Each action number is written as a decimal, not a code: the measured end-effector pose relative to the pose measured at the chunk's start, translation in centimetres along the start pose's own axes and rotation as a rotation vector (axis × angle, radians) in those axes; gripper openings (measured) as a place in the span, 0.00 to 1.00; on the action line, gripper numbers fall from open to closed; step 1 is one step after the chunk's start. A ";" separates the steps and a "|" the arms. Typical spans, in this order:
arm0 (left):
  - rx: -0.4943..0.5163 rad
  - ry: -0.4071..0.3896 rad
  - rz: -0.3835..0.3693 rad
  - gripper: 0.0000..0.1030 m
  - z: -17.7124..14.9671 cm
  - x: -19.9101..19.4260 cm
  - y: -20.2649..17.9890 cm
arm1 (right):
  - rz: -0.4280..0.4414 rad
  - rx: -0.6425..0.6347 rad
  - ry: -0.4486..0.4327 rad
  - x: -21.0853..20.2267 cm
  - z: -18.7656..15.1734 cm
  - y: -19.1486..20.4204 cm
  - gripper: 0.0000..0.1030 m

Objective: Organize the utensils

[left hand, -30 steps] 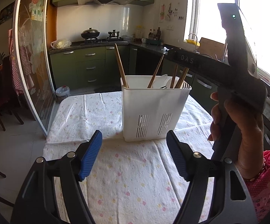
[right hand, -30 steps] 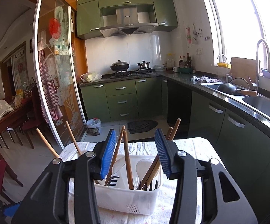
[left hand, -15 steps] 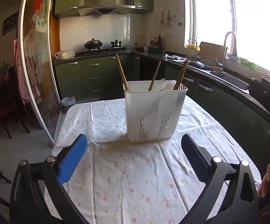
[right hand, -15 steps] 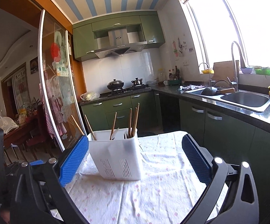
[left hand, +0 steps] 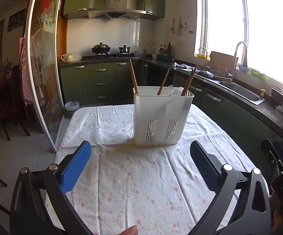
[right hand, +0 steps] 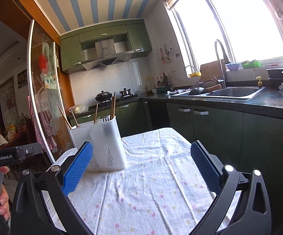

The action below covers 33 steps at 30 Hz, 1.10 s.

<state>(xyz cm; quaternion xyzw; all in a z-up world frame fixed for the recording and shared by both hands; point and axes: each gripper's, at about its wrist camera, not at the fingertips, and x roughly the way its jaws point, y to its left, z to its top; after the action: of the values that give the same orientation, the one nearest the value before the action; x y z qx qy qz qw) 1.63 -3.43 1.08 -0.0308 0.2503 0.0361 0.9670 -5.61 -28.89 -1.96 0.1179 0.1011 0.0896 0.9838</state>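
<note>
A white slotted utensil holder [left hand: 162, 117] stands upright on the floral tablecloth [left hand: 141, 186], holding several wooden chopsticks [left hand: 133, 78] and white spoons [left hand: 172, 91]. It also shows in the right wrist view [right hand: 100, 145], left of centre, with chopsticks [right hand: 113, 105] sticking up. My left gripper [left hand: 140, 165] is open and empty, held back from the holder over the cloth. My right gripper [right hand: 141, 168] is open and empty, to the right of the holder. The right gripper's body shows at the left wrist view's right edge [left hand: 278, 162].
A green kitchen counter with a sink [right hand: 235, 92] runs along the right. A stove with pots [left hand: 102, 50] is at the back. A glass sliding door [left hand: 43, 74] stands at the left. The table edge [left hand: 63, 137] drops off at the left.
Both grippers have pulled back from the holder and opened wider. The right gripper, earlier above the holder's utensils, has dropped low to its right side.
</note>
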 end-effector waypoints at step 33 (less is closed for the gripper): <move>0.016 0.023 0.044 0.94 -1.5 0.4 0.1 | -0.018 -0.024 0.010 1.6 0.3 0.2 0.96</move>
<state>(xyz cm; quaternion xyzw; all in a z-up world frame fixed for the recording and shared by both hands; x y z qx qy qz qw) 1.24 -3.46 -0.38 -0.0178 0.2623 0.0547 0.9633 -4.04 -28.44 -1.92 0.1047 0.1058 0.0825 0.9854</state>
